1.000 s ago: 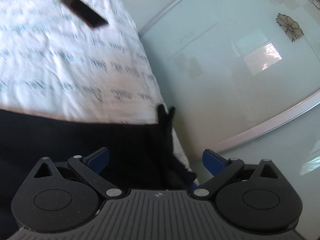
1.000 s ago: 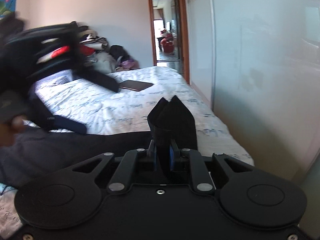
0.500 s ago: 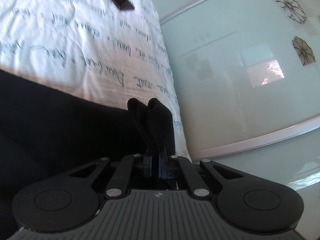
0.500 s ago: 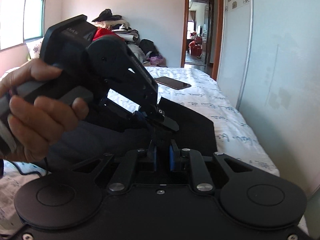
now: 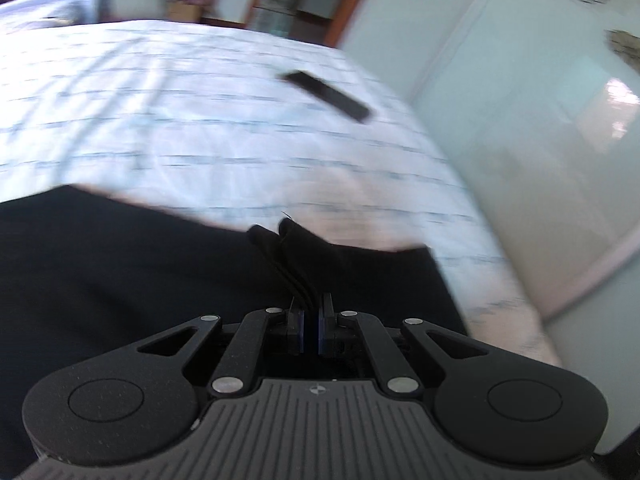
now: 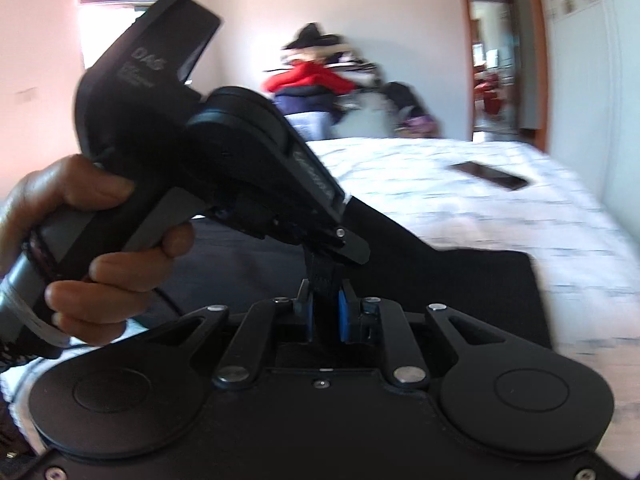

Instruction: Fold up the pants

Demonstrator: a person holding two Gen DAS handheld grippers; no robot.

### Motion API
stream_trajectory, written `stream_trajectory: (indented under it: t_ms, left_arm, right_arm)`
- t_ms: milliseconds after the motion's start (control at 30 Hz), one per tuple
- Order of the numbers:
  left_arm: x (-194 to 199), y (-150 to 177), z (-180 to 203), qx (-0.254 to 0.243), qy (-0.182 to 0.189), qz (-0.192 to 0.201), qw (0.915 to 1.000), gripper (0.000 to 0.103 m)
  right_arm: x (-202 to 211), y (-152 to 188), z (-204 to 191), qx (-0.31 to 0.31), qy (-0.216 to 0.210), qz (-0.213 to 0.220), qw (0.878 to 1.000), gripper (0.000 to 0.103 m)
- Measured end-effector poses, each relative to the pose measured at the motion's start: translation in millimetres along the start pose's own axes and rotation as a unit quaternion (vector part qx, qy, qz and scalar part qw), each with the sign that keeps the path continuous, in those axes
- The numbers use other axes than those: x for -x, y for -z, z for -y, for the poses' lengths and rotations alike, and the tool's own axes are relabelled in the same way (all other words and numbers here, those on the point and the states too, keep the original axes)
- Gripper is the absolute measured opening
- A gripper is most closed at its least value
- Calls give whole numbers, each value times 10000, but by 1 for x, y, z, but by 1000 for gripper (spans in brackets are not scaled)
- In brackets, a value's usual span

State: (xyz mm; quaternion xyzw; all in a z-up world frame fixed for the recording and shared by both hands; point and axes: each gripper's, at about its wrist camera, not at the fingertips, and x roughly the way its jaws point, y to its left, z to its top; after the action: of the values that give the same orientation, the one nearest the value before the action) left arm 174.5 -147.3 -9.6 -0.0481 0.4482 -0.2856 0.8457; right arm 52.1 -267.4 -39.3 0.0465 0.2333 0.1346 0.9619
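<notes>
Bed (image 5: 200,120), covered with a white sheet printed with rows of dark script; view blurred. Black pants (image 5: 120,280) lie spread flat across the near part, reaching close to the right edge. A dark flat phone (image 5: 326,95) lies on the sheet farther back, toward the right edge, well apart from the pants. At the far end a heap of clothes (image 6: 316,80), red and dark items; whether it rests on the bed cannot be told.
</notes>
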Motion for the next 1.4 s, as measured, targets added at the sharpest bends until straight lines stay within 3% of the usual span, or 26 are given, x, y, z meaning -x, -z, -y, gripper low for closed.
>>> stream_trajectory:
  t_ms: [167, 333, 367, 400, 433, 500, 567, 700, 867, 933, 1000, 1100, 1133, 1200, 1267, 1300, 1333, 1367, 1400]
  left_arm:
    - [-4, 0, -35, 68, -530, -162, 9984, 5]
    - [0, 6, -42, -133, -761, 10, 9970, 6]
    - [0, 6, -42, -163, -819, 48, 9965, 10]
    - [-2, 4, -42, -172, -884, 64, 9959, 23]
    - [-2, 3, -43, -164, -904, 56, 9958, 23]
    - [3, 0, -49, -35, -1040, -9, 9946, 50]
    - [17, -1, -59, 116, -1068, 126, 9941, 69]
    - [62, 5, -79, 338, -1349, 467, 9892, 76]
    - [121, 23, -123, 691, -1432, 54, 9873, 82]
    - [148, 30, -143, 665, -1947, -134, 9785, 83]
    - [179, 33, -164, 671, -2678, -288, 9607, 83]
    - [232, 29, -186, 912, -3293, 221, 9395, 89]
    - [243, 27, -187, 890, -3415, 389, 9349, 93]
    - [248, 21, -179, 735, -3591, 576, 9286, 99]
    - [230, 19, -160, 451, -3524, 635, 9326, 99]
    - [215, 20, -149, 283, -3332, 588, 9406, 99]
    - [199, 21, -139, 113, -3079, 490, 9501, 99]
    - [178, 22, -125, -84, -2747, 369, 9608, 99]
    - [157, 25, -112, -248, -2444, 267, 9690, 98]
  right_arm:
    - [-36, 0, -24, 12, -271, -267, 9993, 14]
    - [-40, -6, -32, -186, -386, -306, 9986, 14]
    - [-41, -6, -34, -185, -382, -288, 9987, 14]
    - [-42, -4, -38, -193, -383, -281, 9987, 14]
    - [-45, -3, -37, -228, -385, -284, 9986, 14]
    - [-57, 1, -32, -362, -438, -456, 9973, 16]
    - [-57, 4, -29, -494, -485, -535, 9962, 17]
    - [-48, 6, -30, -509, -616, -507, 9955, 22]
    - [-51, 6, -35, -255, -565, -497, 9968, 21]
    - [-53, 5, -33, -158, -563, -478, 9971, 21]
    - [-54, 0, -37, -84, -581, -402, 9975, 21]
    - [-64, -2, -41, 42, -779, -527, 9956, 21]
    - [-68, -1, -44, 121, -808, -697, 9942, 28]
    - [-59, 4, -50, 249, -878, -745, 9930, 32]
    - [-43, 3, -51, 276, -1117, -783, 9903, 33]
    - [-36, 4, -51, 331, -1236, -877, 9879, 33]
    - [-27, 6, -52, 483, -1364, -1055, 9838, 42]
    - [-21, 12, -57, 765, -1444, -1265, 9784, 61]
    - [-13, 19, -64, 1081, -1483, -1409, 9729, 67]
